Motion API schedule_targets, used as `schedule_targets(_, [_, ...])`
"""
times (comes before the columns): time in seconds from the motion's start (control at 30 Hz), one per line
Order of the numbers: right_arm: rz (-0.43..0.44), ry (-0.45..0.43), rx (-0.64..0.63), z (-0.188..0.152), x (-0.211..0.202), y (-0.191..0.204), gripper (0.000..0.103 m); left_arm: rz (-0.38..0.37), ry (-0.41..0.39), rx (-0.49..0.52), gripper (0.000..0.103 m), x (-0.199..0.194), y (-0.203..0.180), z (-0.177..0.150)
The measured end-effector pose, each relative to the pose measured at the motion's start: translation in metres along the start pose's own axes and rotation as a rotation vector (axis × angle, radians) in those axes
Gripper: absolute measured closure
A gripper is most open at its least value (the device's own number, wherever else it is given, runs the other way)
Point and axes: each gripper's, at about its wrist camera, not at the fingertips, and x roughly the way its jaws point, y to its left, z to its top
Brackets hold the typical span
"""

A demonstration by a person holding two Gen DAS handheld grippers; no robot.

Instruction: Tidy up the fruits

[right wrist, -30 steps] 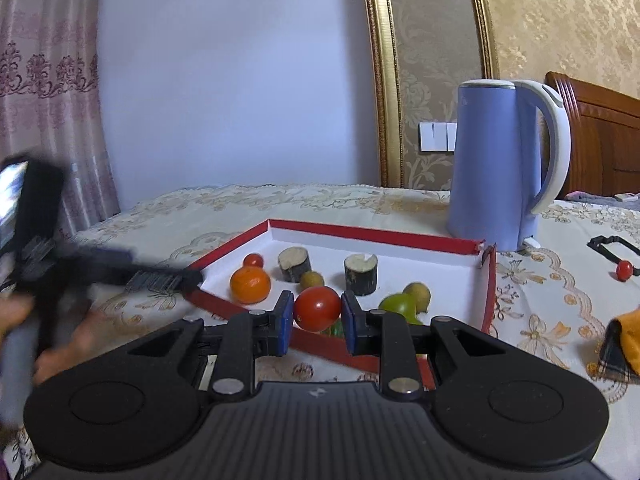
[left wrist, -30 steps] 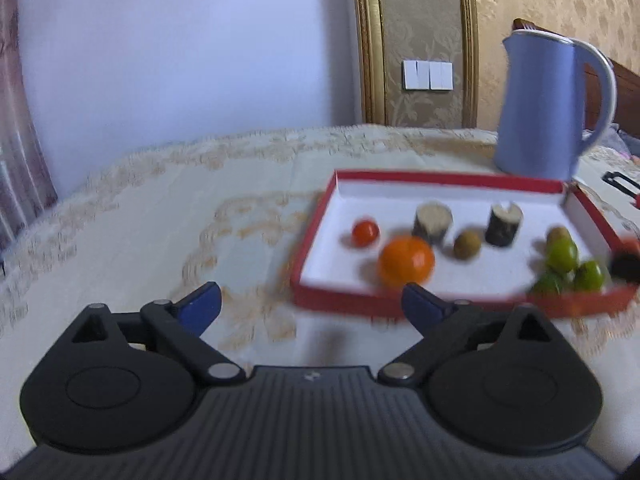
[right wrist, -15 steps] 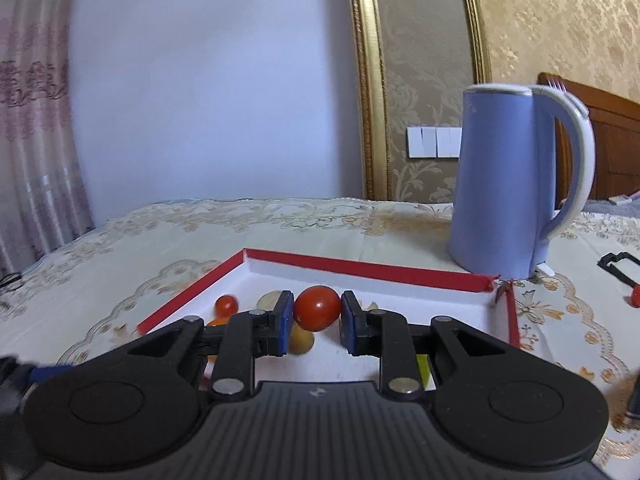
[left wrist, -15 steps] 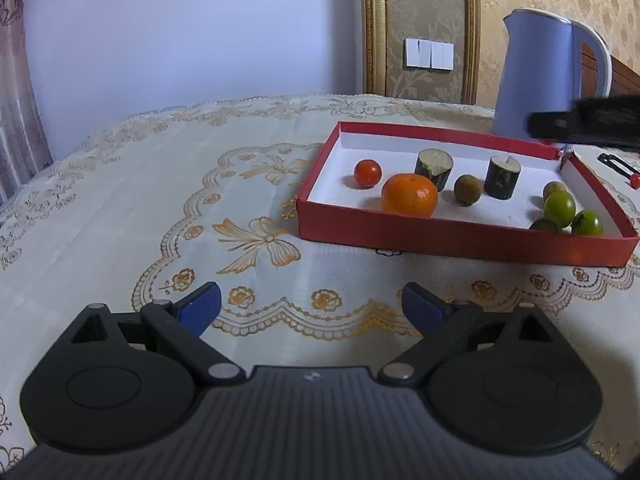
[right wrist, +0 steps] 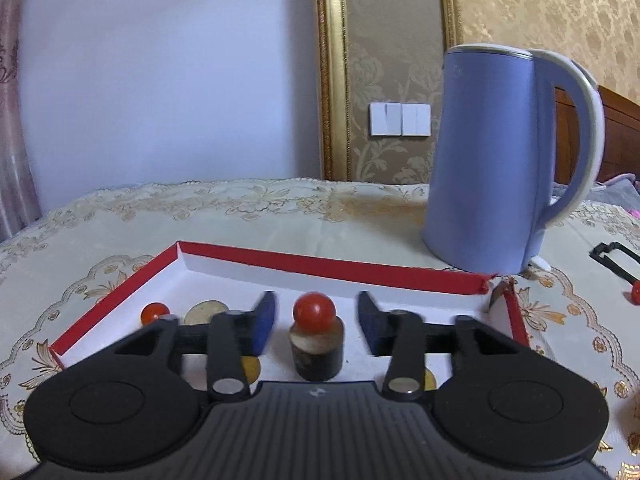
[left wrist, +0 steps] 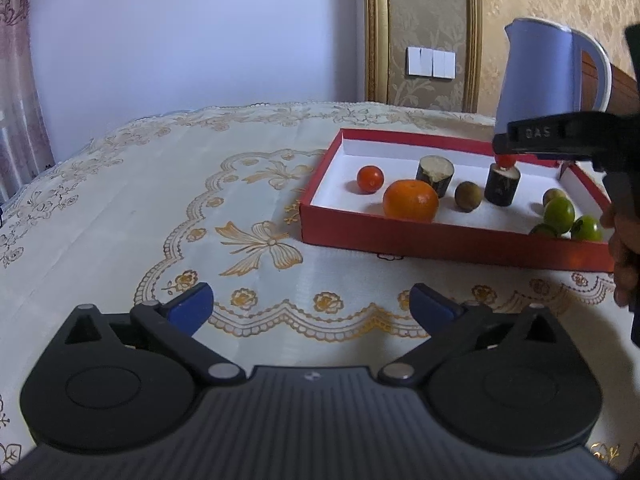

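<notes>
A red tray (left wrist: 440, 240) holds an orange (left wrist: 410, 200), a small red tomato (left wrist: 370, 179), two dark stumps, a brown fruit (left wrist: 467, 196) and several green fruits (left wrist: 560, 210). My right gripper (right wrist: 316, 322) is open over the tray (right wrist: 320, 266), its pads either side of a red tomato (right wrist: 314, 311) that rests on a dark stump (right wrist: 317, 354). In the left wrist view that tomato (left wrist: 506, 160) sits on the right stump (left wrist: 502, 186) under the right gripper (left wrist: 520, 140). My left gripper (left wrist: 312, 308) is open and empty above the tablecloth, short of the tray.
A blue kettle (right wrist: 504, 160) stands just behind the tray's far right corner. A black clip with a red ball (right wrist: 618, 264) lies on the cloth at the right. The patterned tablecloth (left wrist: 160, 200) stretches left of the tray.
My right gripper has moved over the tray and opened, leaving the red tomato on the stump. My left gripper has pulled back from the tray.
</notes>
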Motion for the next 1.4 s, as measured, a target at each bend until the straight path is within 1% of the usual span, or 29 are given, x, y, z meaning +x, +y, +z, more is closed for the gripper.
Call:
schedule_targets(0.1, [-0.014,-0.022,0.015,0.0,-0.013,-0.003,0.051,-0.008,0.006,-0.008,0.0,0.0,0.002,0.0])
schedule_targets(0.13, [-0.005,-0.028,0.016,-0.002,-0.022,-0.003,0.05,-0.011,0.009,-0.011,0.0,0.001,0.002,0.001])
schedule_targets(0.17, [0.0,-0.033,0.016,-0.003,-0.031,-0.003,0.047,-0.013,0.01,-0.017,0.0,0.001,0.003,0.001])
schedule_targets(0.23, [0.001,-0.046,0.025,-0.007,-0.05,-0.003,0.028,-0.019,0.012,-0.023,0.0,0.001,0.004,0.001])
schedule_targets(0.3, [0.045,-0.067,0.046,-0.017,-0.075,-0.004,0.026,-0.022,0.009,-0.029,0.0,0.0,0.005,0.001])
schedule_targets(0.37, [0.072,-0.068,0.035,-0.026,-0.096,-0.002,0.021,-0.034,0.012,-0.032,0.0,0.0,0.006,0.0])
schedule_targets(0.43, [0.064,-0.079,0.013,-0.04,-0.117,0.002,0.007,-0.038,0.015,-0.041,0.0,0.0,0.008,0.0])
schedule_targets(0.5, [0.055,-0.077,-0.004,-0.053,-0.13,0.003,0.002,-0.038,0.018,-0.054,0.0,0.0,0.009,0.0])
schedule_targets(0.6, [0.051,-0.059,0.005,-0.071,-0.14,0.001,0.002,-0.043,0.026,-0.061,0.0,0.001,0.01,0.0])
schedule_targets(0.73, [0.015,-0.014,0.003,-0.084,-0.134,0.001,0.001,-0.04,0.021,-0.038,0.0,-0.001,0.006,-0.001])
schedule_targets(0.9, [0.003,0.043,0.014,-0.085,-0.125,-0.001,0.001,-0.03,0.001,-0.007,0.0,-0.004,0.001,-0.002])
schedule_targets(1.13, [-0.041,0.141,0.023,-0.087,-0.109,-0.003,0.001,-0.029,-0.006,0.001,0.0,-0.006,-0.001,-0.003])
schedule_targets(1.3, [-0.059,0.155,0.004,-0.088,-0.107,0.001,0.001,-0.024,-0.003,-0.003,0.0,-0.005,0.0,-0.003])
schedule_targets(1.4, [-0.038,0.157,0.017,-0.087,-0.106,-0.002,0.001,-0.025,-0.002,-0.003,0.0,-0.005,0.0,-0.003])
